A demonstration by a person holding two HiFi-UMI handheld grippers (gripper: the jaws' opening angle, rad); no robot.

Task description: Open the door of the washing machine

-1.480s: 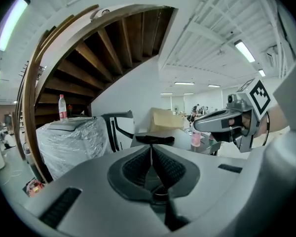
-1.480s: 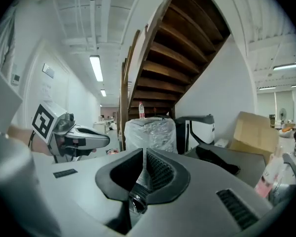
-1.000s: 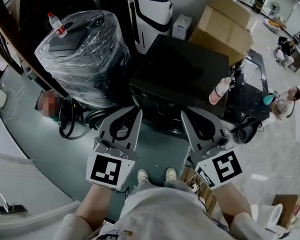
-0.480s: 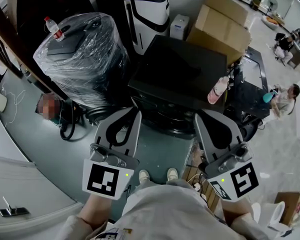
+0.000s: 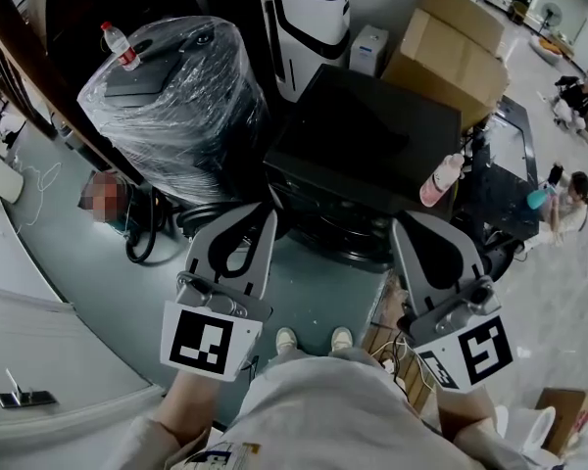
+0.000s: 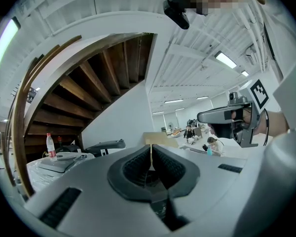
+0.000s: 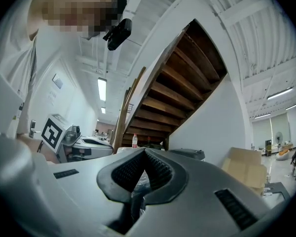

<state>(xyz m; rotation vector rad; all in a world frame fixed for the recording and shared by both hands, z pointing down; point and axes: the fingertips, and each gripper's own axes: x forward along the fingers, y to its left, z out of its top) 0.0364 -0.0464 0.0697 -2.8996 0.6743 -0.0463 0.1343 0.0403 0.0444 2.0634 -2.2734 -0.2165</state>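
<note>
Head view, near to far: the person's two shoes (image 5: 314,339) are standing on the grey floor, and the two hands are holding two grippers level. The left gripper (image 5: 268,213) is keeping its jaws together on nothing, and the right gripper (image 5: 402,225) is likewise pressing its jaws together, empty. Just beyond both tips the black washing machine (image 5: 358,140) is standing, one unit, its front in shadow so the door cannot be made out. One plastic-wrapped drum (image 5: 176,106) is sitting just left of it, carrying one clear bottle (image 5: 121,46); one pink bottle (image 5: 441,179) is showing at the machine's right edge. Farther back, two cardboard boxes (image 5: 451,42) are lying stacked.
</note>
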